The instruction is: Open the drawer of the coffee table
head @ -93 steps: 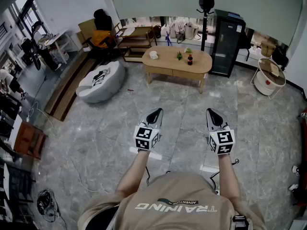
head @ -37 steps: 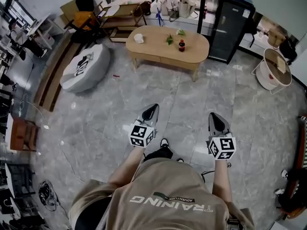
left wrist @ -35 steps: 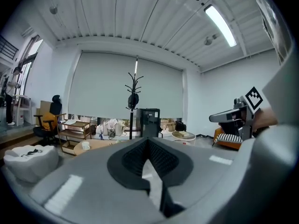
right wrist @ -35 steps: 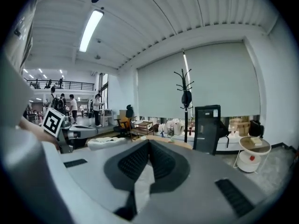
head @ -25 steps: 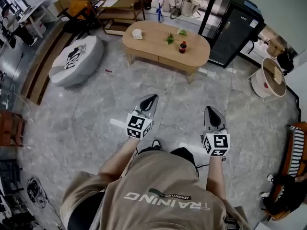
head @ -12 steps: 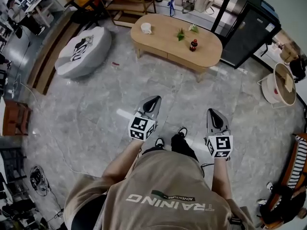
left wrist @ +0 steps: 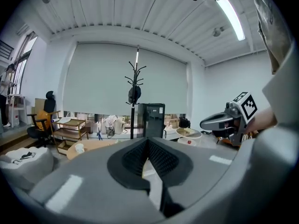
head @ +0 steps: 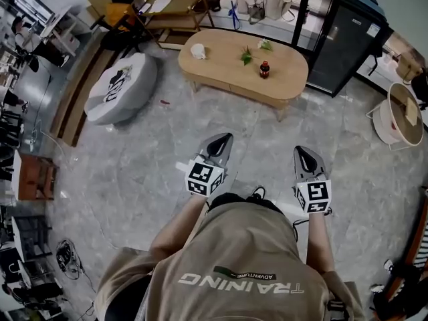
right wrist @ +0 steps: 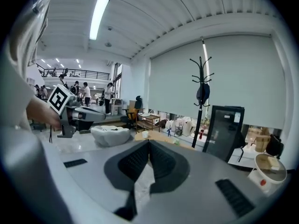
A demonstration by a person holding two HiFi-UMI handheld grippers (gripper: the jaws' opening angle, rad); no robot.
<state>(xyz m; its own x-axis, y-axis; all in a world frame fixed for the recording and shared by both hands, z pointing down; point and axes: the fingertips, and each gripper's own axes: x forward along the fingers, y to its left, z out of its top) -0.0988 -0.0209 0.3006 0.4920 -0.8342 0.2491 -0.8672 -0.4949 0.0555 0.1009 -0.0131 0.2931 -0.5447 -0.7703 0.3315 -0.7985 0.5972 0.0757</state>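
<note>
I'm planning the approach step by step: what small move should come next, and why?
Probably a step closer to the coffee table: it stands well ahead of both grippers, out of reach. The left gripper and right gripper are shut and empty, so nothing is grasped yet.

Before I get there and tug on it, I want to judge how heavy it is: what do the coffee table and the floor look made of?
Coffee table: probably light wood or wood veneer, matte; even tan top and sides, grain too small to see. Floor: grey marble-look stone or tile, polished; pale veining, straight joints, bright glare patches.
</note>
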